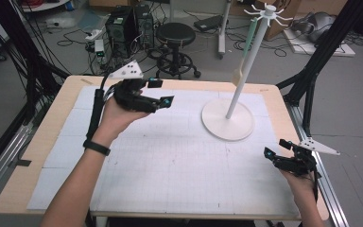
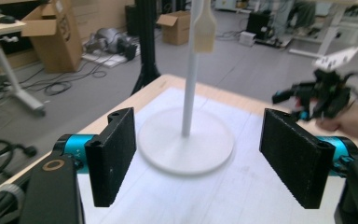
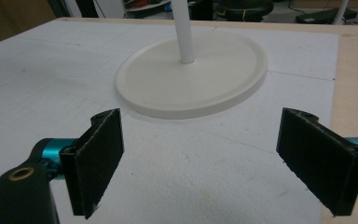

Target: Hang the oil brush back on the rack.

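Note:
A white stand with a round base point(image 1: 227, 119) and a tall pole stands at the table's back right, with hooks at its top point(image 1: 268, 12). A spatula point(image 1: 246, 52) with a green handle and a pale blade hangs from one hook. My left gripper point(image 1: 161, 92) is held up over the mat's back left, open and empty, and faces the stand's base point(image 2: 186, 144) and the spatula blade point(image 2: 204, 30). My right gripper point(image 1: 276, 147) hovers near the right edge, open and empty, in front of the base point(image 3: 214, 79). The left gripper view shows this right gripper point(image 2: 326, 93) farther off.
A white gridded mat point(image 1: 179, 161) covers the wooden table point(image 1: 52, 137). Behind the table are a black stool point(image 1: 176, 35), computer towers point(image 1: 123, 26) and cables on the floor. Black frame legs point(image 1: 312, 80) stand by the table's right side.

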Demonstrator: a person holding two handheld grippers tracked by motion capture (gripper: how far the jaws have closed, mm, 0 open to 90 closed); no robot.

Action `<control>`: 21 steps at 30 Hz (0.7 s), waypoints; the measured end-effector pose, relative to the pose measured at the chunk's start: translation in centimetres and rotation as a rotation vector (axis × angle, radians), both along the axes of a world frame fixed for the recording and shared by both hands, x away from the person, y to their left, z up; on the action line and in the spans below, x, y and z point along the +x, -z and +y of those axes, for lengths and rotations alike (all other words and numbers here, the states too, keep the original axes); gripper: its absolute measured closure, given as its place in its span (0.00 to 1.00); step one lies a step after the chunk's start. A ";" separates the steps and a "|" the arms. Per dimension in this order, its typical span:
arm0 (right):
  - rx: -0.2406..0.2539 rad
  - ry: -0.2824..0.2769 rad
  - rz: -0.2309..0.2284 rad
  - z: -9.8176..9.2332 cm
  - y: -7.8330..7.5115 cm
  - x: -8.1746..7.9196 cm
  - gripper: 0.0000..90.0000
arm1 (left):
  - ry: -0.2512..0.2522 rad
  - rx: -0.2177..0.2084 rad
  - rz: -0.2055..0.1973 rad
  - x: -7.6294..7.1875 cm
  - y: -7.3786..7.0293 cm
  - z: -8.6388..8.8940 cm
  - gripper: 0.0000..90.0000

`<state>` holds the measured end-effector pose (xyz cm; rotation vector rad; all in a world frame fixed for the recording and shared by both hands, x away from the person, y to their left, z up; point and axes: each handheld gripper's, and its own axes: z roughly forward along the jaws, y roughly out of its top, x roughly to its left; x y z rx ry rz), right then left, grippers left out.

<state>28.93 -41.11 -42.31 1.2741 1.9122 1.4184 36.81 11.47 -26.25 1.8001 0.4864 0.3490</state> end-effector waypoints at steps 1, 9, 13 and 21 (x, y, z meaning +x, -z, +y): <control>0.004 0.000 0.002 0.1 0.0 0.0 0.15 | -0.005 0.008 -0.003 -0.4 0.4 0.6 0.30; -0.009 -0.010 0.004 0.8 0.1 0.6 0.15 | -0.059 0.028 -0.017 -3.8 4.5 5.3 0.29; -0.011 -0.013 0.011 1.1 0.2 0.6 0.15 | -0.081 0.038 -0.007 -5.1 7.1 7.4 0.28; -0.026 -0.023 0.008 1.4 0.3 1.0 0.15 | -0.098 -0.005 -0.008 -6.5 10.0 10.1 0.23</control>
